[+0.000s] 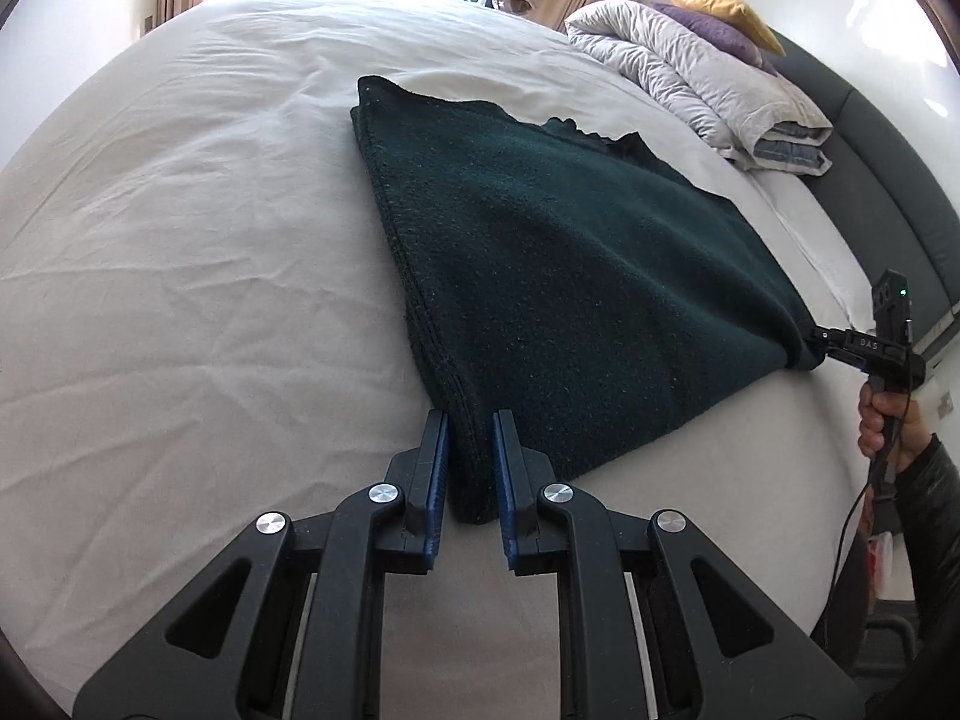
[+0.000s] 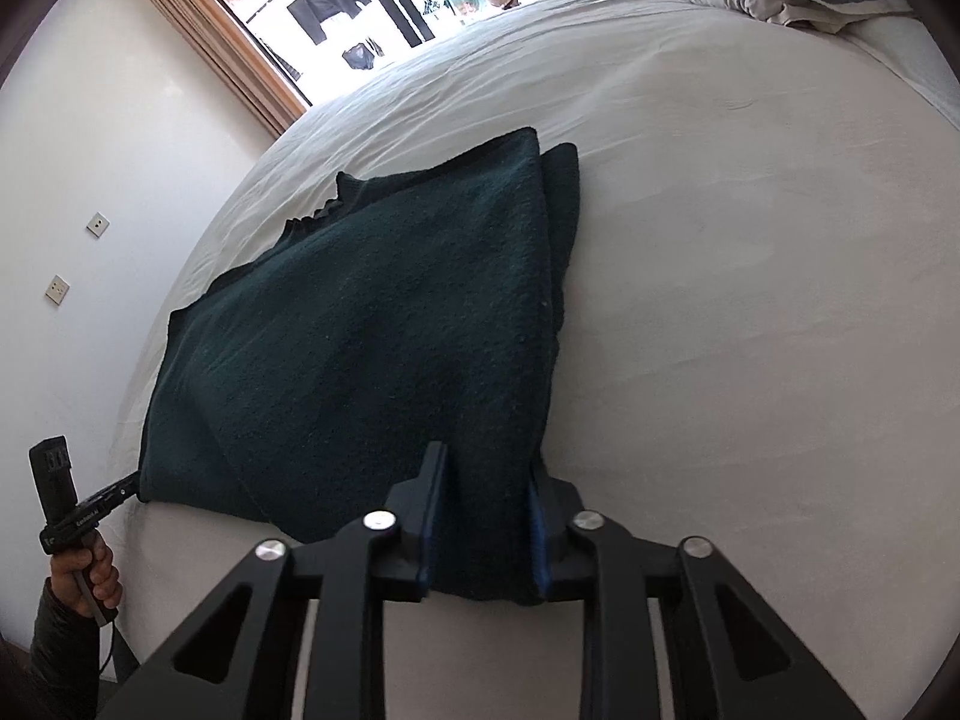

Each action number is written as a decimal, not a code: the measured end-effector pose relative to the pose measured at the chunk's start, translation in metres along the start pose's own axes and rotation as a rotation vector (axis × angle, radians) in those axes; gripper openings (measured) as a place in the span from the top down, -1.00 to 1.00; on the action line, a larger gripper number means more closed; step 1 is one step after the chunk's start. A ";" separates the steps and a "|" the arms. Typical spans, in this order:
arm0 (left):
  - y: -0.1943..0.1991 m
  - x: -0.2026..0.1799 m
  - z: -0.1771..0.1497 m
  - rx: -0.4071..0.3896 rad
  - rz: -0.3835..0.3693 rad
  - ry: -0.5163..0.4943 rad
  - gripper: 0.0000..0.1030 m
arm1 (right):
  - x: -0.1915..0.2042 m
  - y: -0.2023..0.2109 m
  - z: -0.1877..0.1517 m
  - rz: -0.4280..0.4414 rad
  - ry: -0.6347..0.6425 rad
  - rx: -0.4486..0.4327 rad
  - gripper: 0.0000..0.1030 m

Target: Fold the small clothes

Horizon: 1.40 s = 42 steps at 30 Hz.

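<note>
Here the dark green knitted garment [image 1: 558,252] lies flat on the white bedsheet [image 1: 180,252], already doubled, stretching ahead of both tools. The left gripper [image 1: 470,468] is clamped on the near left corner, the bunched layered edge pinched between its blue pads [image 1: 436,480]. The right gripper [image 2: 486,516] holds the near right corner, a thick wad of cloth filling the space between its jaws.

To fold well, I would judge: lift both corners together and level, keep the near edge taut between the tools, carry it forward over the far edge ahead, and release only once the corners line up, since loose layers could slip.
</note>
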State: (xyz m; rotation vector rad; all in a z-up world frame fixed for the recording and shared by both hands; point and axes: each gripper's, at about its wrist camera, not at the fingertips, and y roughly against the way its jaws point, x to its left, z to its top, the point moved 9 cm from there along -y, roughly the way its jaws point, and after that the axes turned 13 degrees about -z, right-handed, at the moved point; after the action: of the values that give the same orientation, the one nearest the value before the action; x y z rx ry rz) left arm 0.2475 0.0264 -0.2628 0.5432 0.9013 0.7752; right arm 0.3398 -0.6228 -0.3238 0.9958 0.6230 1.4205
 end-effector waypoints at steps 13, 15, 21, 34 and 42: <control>0.011 0.017 0.016 -0.065 0.145 -0.014 0.89 | -0.017 0.012 0.013 -0.113 0.003 -0.047 0.81; 0.011 0.022 0.019 -0.070 0.159 -0.018 0.89 | -0.024 0.013 0.015 -0.100 -0.023 -0.051 0.81; 0.004 0.034 0.019 -0.072 0.158 -0.004 0.89 | -0.042 -0.011 0.004 -0.026 -0.112 -0.011 0.80; 0.060 0.019 0.022 -0.166 0.146 -0.010 0.83 | -0.006 0.058 0.034 -0.071 -0.027 -0.192 0.13; -0.001 -0.060 0.090 -0.136 0.125 -0.231 0.83 | 0.082 -0.004 0.074 0.113 0.029 -0.107 0.13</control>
State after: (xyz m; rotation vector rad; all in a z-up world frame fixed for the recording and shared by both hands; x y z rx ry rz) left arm 0.3007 -0.0307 -0.1879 0.5598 0.6008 0.8610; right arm 0.4127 -0.5563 -0.2745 0.9394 0.5131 1.5536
